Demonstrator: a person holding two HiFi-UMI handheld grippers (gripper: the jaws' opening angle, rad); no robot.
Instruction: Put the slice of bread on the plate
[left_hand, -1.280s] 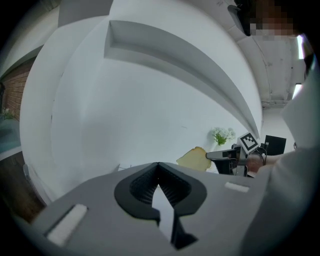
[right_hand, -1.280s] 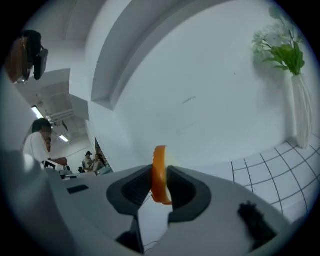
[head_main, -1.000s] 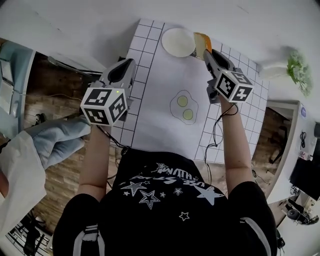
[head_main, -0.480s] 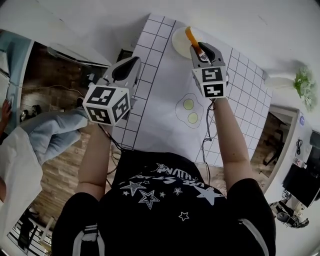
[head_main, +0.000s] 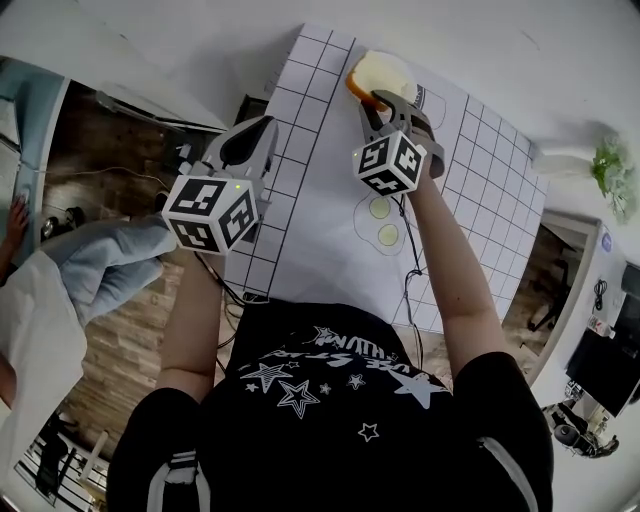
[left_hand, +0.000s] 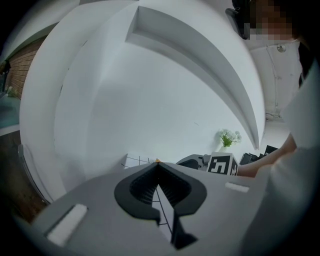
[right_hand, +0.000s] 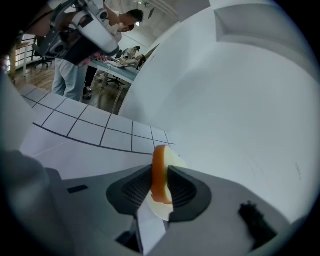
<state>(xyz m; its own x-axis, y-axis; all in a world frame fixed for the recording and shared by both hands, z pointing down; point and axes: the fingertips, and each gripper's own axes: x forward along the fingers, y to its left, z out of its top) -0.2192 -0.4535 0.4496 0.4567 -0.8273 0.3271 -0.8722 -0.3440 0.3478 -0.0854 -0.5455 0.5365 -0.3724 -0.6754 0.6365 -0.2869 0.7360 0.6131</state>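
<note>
Near you, well short of the plate, your left gripper idles with its jaws pressed together on nothing. Farther out, your right gripper pinches the slice of bread seemingly right over the plate (jaws just easing apart). Only the release looks left.

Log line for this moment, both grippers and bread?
left gripper: shut, empty | right gripper: shut on bread slice | bread slice: at far end of table

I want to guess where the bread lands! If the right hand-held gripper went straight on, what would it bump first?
Probably the plate: the right hand-held gripper angles down at it, its bread slice leading; depth is uncertain.
</note>
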